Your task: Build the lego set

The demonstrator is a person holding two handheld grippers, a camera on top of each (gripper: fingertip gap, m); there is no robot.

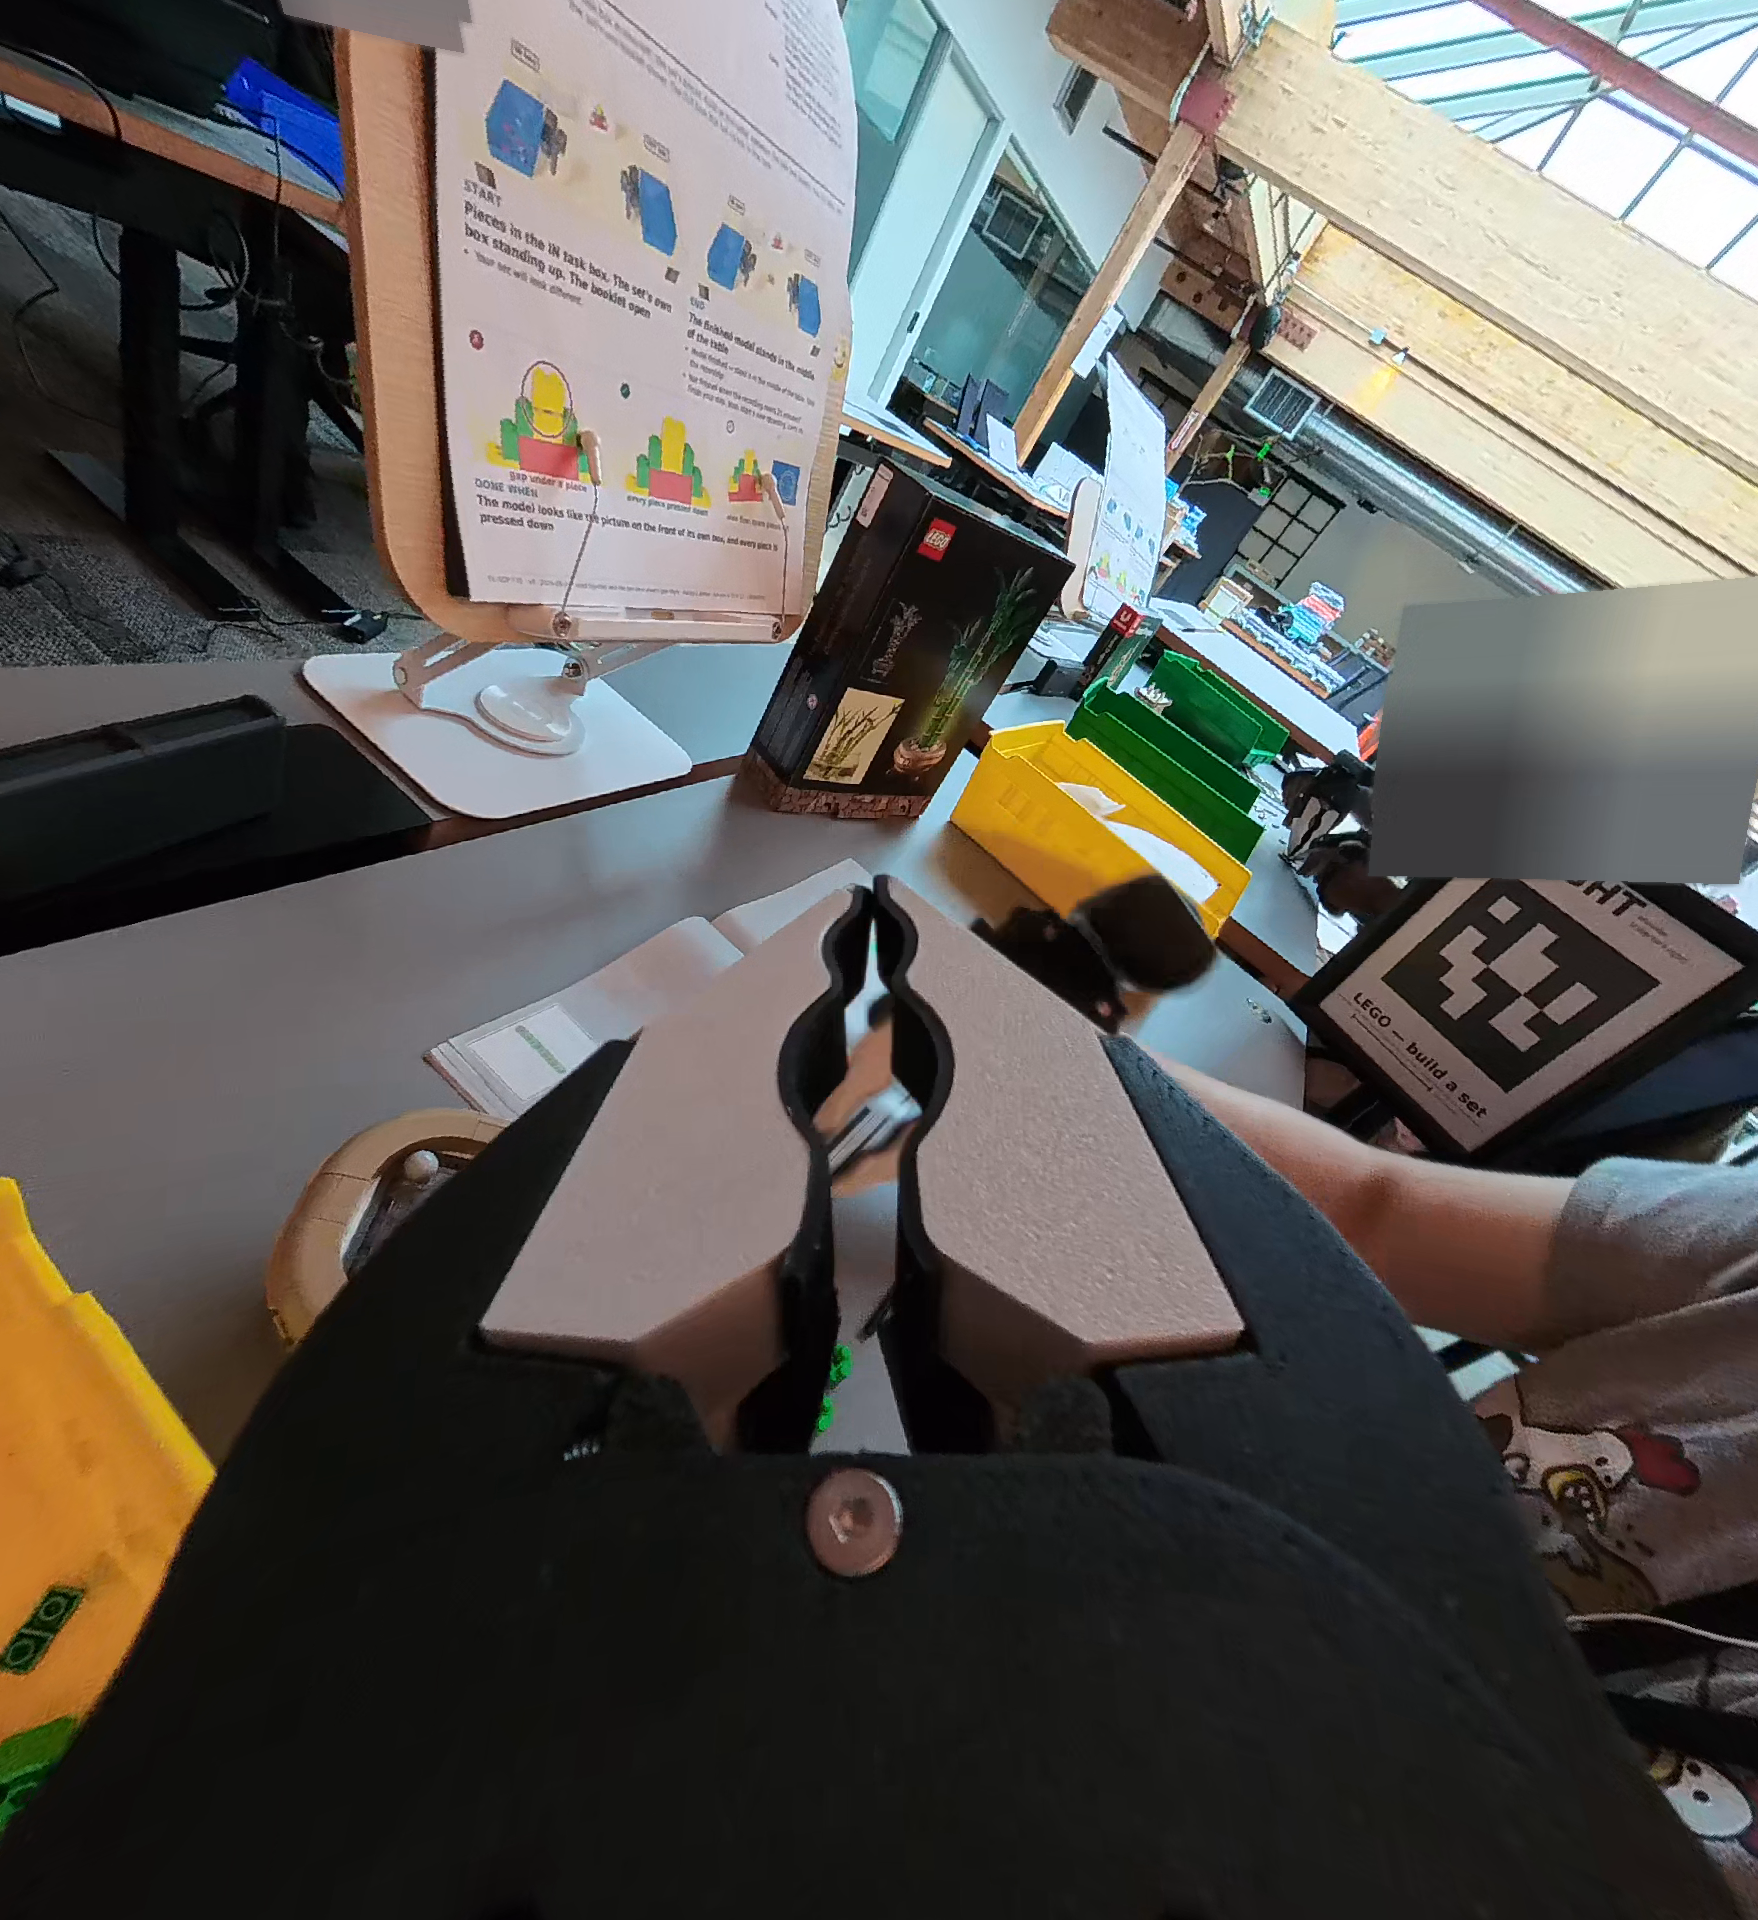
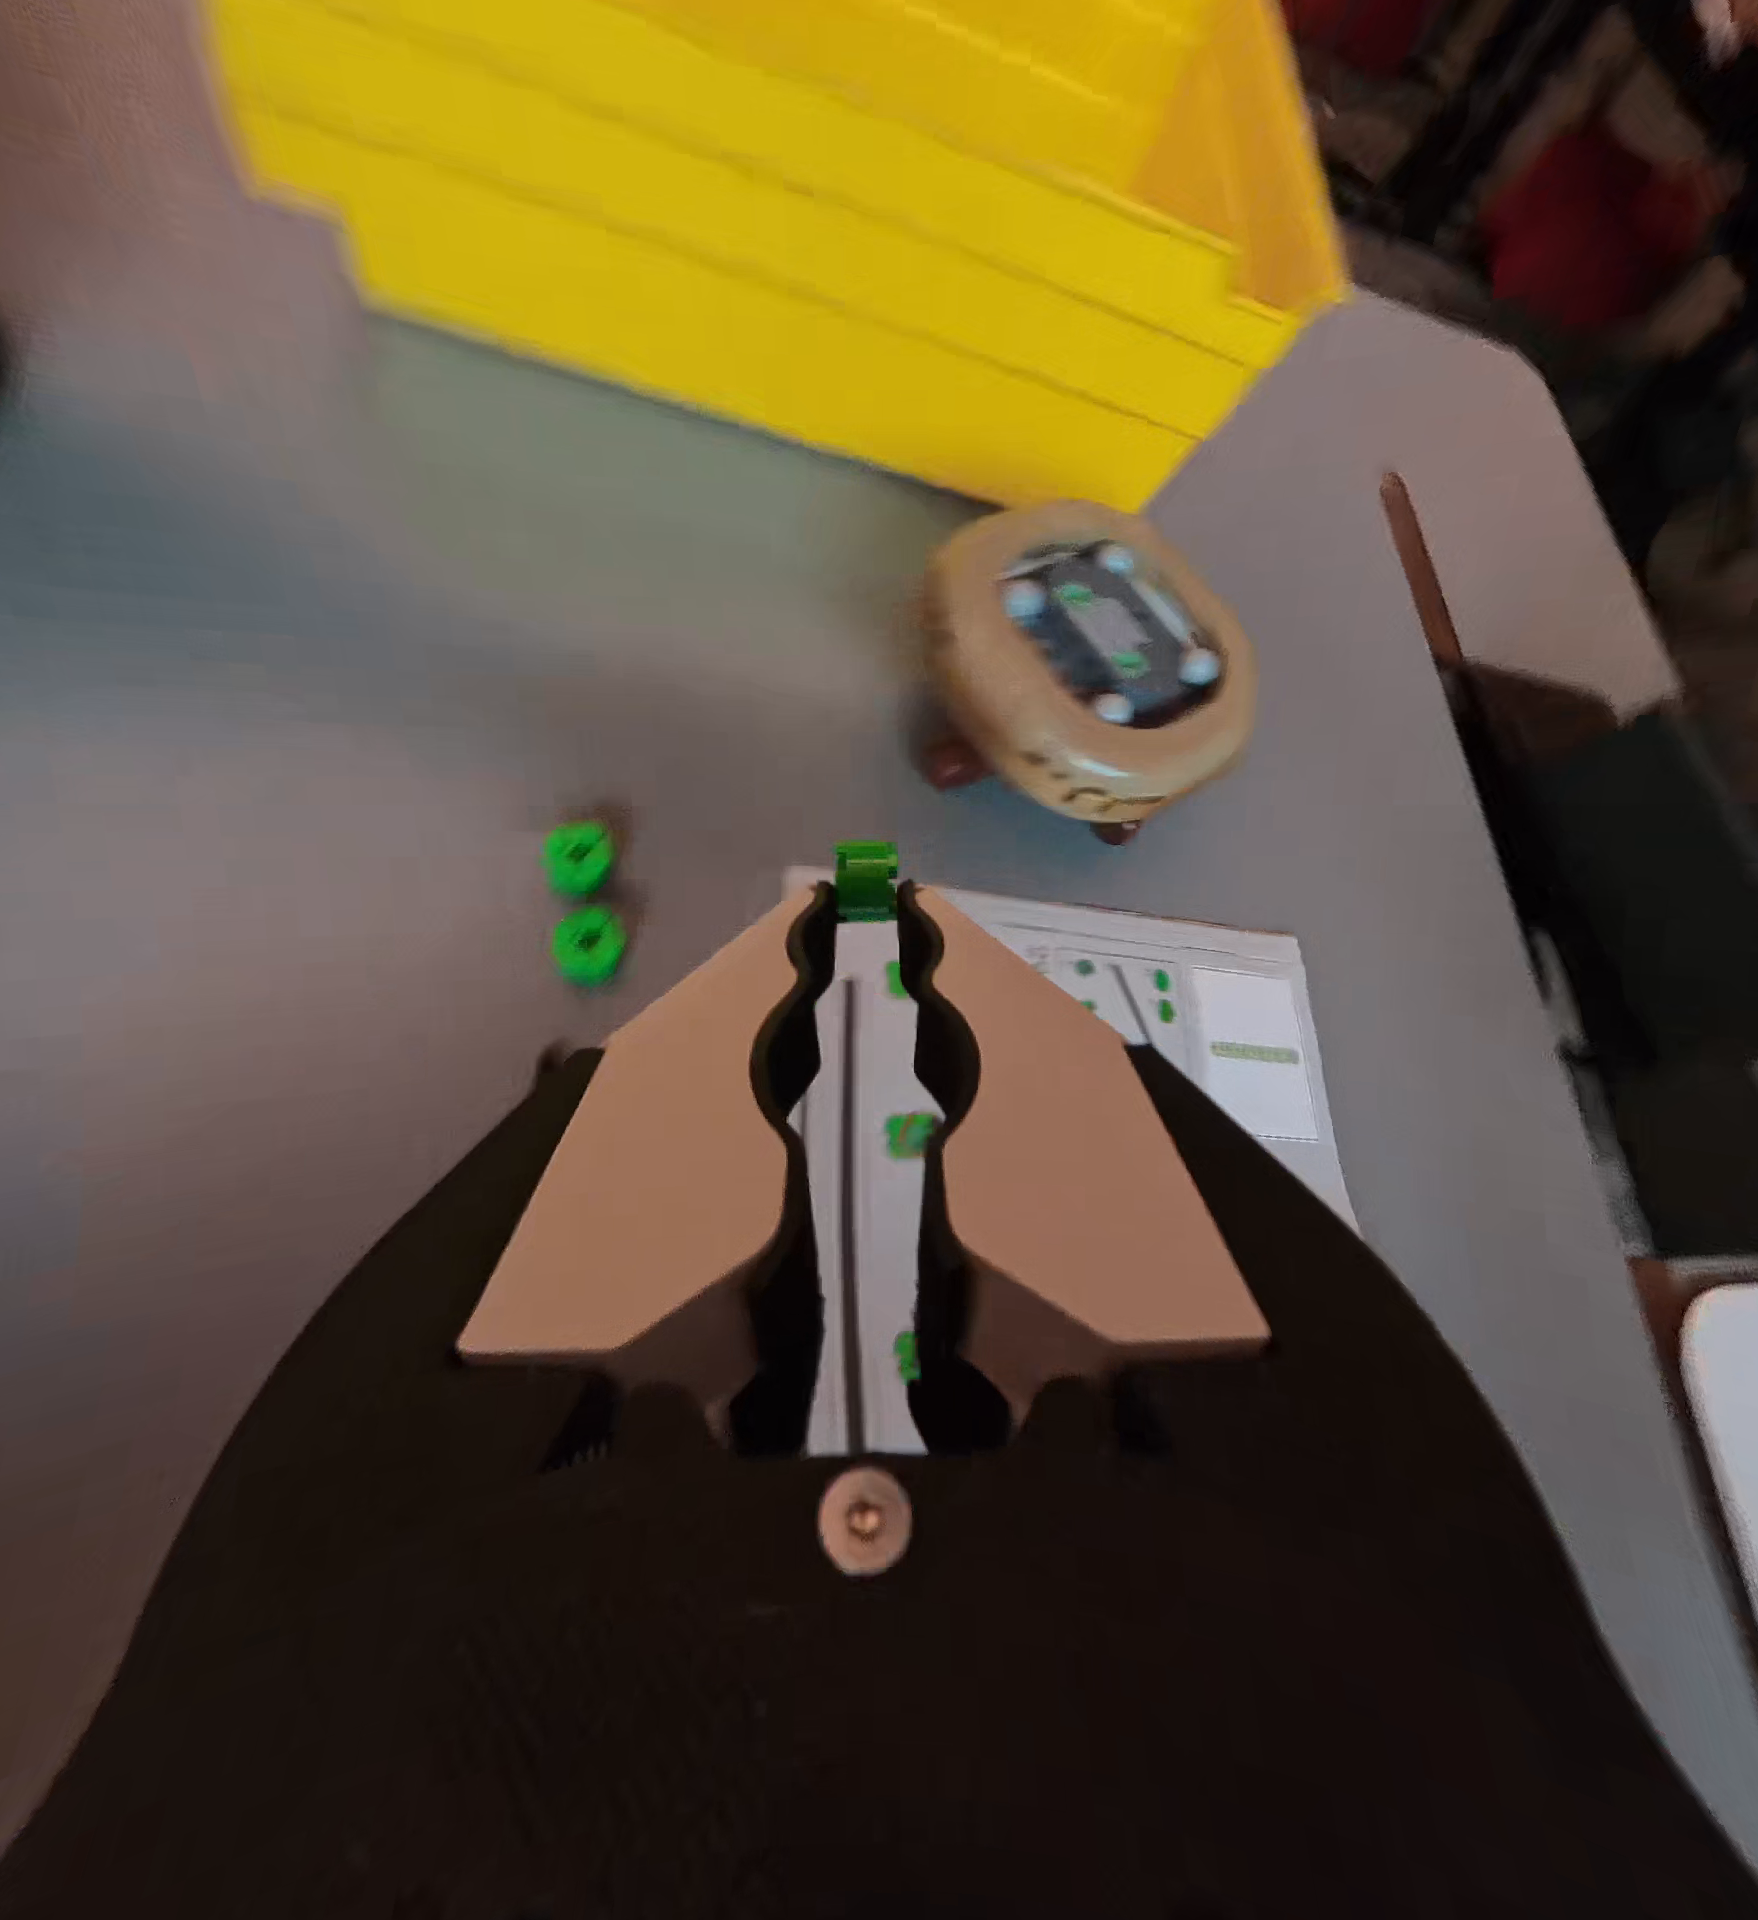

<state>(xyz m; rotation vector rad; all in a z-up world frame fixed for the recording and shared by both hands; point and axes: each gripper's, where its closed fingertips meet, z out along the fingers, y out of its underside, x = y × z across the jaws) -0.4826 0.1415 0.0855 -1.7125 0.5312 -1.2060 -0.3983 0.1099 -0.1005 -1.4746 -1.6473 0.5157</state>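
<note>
In the right wrist view my right gripper (image 2: 864,902) is shut on a small green Lego piece (image 2: 864,878) that sticks out past its tips, above the open instruction booklet (image 2: 1239,1049). Two round green pieces (image 2: 582,899) lie on the grey table to its left. The tan round pot base (image 2: 1088,665) with a dark studded top stands ahead to the right. In the left wrist view my left gripper (image 1: 875,896) is shut with nothing seen between its tips, raised over the booklet (image 1: 563,1029). The pot base (image 1: 366,1205) is partly hidden behind it.
A yellow bin (image 1: 13,1455) with green pieces is at lower left, also ahead in the right wrist view (image 2: 750,229). The Lego box (image 1: 906,655), an instruction sheet stand (image 1: 626,312), yellow (image 1: 1051,821) and green bins (image 1: 1187,748), a framed marker sign (image 1: 1540,997) and a person's forearm (image 1: 1353,1195) are around.
</note>
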